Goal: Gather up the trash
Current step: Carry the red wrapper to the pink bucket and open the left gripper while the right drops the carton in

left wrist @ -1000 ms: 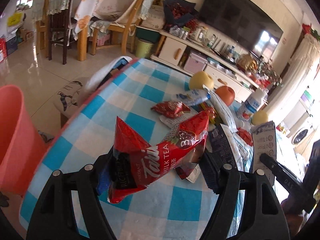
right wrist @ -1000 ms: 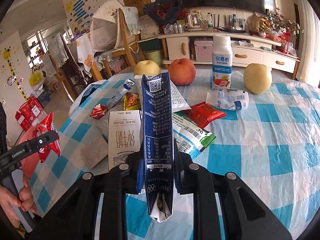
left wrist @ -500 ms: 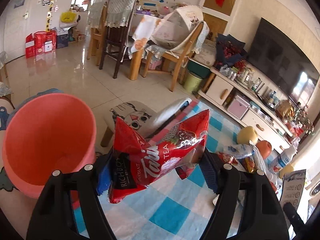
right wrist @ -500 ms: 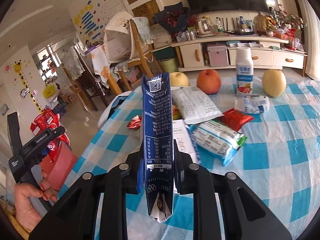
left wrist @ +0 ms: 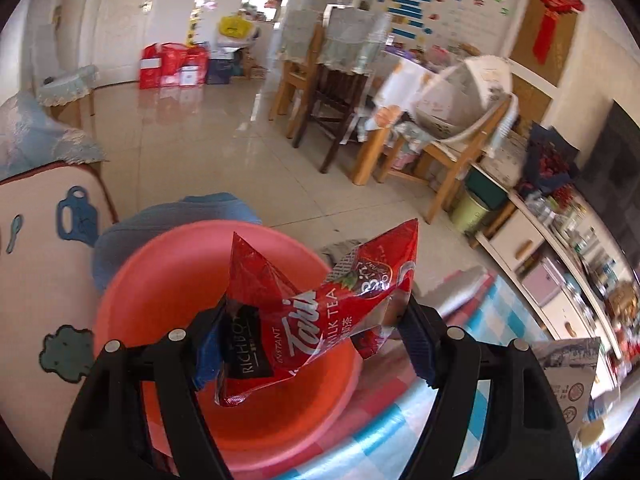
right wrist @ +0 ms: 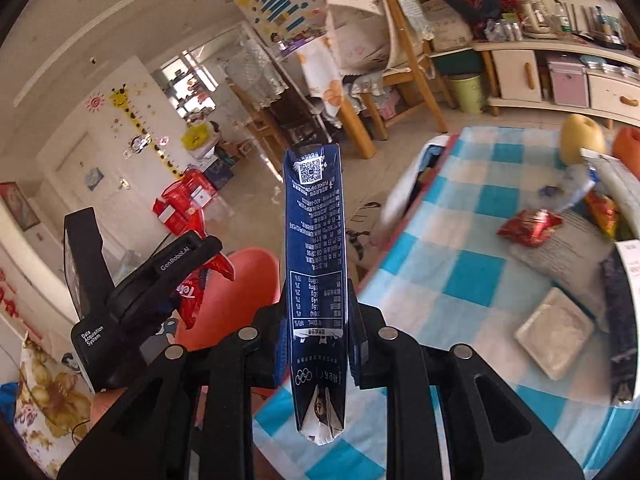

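The left tongs (left wrist: 316,320) clamp a red milk tea packet (left wrist: 312,312) between their pads, holding it directly above the open mouth of the salmon-pink bin (left wrist: 168,280) that stands on the floor beside the checked bench (right wrist: 472,276). To the right, the right tongs (right wrist: 316,344) grip a flattened dark blue carton (right wrist: 314,264) upright over the bench's edge. Farther right, a small red wrapper (right wrist: 530,226) and a pear (right wrist: 582,138) lie on the bench.
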Demonstrator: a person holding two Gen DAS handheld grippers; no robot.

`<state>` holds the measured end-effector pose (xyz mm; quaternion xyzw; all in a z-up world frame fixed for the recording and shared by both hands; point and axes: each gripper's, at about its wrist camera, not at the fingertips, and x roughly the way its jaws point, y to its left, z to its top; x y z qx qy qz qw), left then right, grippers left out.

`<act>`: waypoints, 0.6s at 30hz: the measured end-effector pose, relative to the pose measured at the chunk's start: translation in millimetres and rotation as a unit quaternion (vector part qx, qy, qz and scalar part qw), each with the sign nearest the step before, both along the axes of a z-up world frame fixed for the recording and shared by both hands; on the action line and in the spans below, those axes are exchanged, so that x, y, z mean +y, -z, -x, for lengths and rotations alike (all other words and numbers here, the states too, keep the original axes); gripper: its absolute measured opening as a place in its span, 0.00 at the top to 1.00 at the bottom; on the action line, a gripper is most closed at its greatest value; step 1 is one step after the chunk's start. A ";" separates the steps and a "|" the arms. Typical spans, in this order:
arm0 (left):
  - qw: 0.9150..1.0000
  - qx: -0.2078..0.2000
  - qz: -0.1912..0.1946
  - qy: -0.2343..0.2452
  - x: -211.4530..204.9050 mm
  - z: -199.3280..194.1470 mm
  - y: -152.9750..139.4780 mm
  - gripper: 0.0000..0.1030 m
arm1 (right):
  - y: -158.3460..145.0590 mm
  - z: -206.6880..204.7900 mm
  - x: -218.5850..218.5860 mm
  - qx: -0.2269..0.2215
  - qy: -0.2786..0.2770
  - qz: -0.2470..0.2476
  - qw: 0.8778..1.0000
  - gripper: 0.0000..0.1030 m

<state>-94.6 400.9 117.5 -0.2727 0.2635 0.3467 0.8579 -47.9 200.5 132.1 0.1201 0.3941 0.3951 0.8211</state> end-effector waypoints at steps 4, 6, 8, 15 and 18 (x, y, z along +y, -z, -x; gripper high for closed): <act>0.999 0.008 0.018 -0.047 40.6 16.0 2.3 0.27 | 2.2 -4.4 64.4 0.013 -0.047 0.004 0.999 0.76; 0.998 0.013 0.025 -0.060 54.7 24.1 4.2 0.27 | 5.5 -6.4 90.1 0.020 -0.065 0.004 0.998 0.76; 0.997 0.026 0.036 -0.071 68.9 26.0 9.0 0.27 | 9.9 -8.4 109.3 0.024 -0.075 0.007 0.997 0.76; 0.991 0.072 0.079 -0.080 93.8 19.7 27.6 0.19 | 24.4 -3.2 135.3 0.020 -0.056 0.048 0.997 0.56; 0.993 0.067 0.047 -0.080 80.3 19.7 24.1 0.15 | 28.1 -2.1 116.3 0.009 -0.028 0.054 0.998 0.46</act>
